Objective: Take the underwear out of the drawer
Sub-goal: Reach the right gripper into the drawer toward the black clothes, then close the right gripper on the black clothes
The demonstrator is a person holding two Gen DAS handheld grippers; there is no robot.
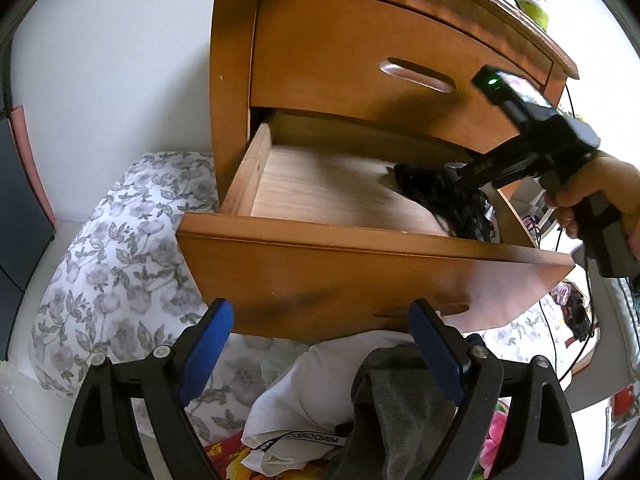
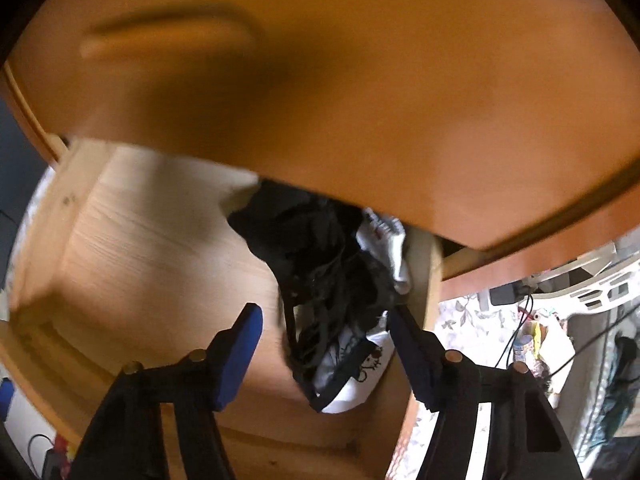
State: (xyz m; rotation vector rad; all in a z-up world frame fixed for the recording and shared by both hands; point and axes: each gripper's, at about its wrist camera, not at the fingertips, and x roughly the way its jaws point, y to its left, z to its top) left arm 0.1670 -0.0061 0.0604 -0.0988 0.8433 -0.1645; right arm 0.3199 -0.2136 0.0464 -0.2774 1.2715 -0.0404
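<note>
Reaching into one open drawer point(image 1: 248, 172), right tool point(image 2: 324, 344) agape around black underwear point(image 2: 316, 264), left tool point(image 1: 320, 336) agape, empty.

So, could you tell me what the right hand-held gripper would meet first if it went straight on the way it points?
Most likely the black underwear in the open drawer, straight ahead of the right hand-held gripper; blur leaves depth uncertain.

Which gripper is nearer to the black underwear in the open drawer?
Right. The right gripper reaches into the drawer, straddling the black underwear; the left gripper hangs outside, below the drawer front.
</note>
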